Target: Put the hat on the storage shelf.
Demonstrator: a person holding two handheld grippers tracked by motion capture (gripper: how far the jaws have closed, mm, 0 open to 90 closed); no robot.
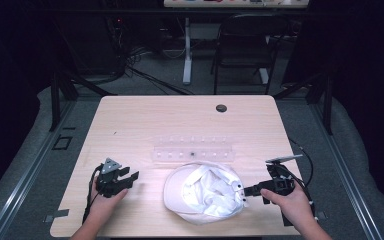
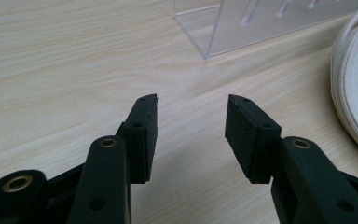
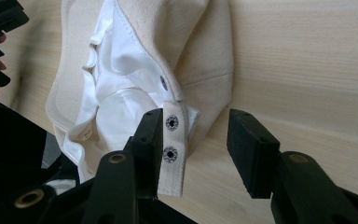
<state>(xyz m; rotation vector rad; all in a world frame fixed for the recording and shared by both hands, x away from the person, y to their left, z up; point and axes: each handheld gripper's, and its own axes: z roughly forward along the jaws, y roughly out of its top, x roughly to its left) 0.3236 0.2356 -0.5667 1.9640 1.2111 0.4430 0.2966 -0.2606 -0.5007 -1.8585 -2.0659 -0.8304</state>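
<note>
On the wooden surface (image 1: 130, 120), the right claw (image 3: 193, 140) gapes around the cap's strap (image 3: 172, 149); centre it before pinching; left claw (image 2: 191, 135) idles open at nine o'clock.

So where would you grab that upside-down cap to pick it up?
Probably by the snap strap at the back of the white cap. It juts out flat and thin from the cap's edge toward the right gripper, whose open jaws already flank it, so coming in level from that side looks easiest. The crown is soft and crumpled.
</note>
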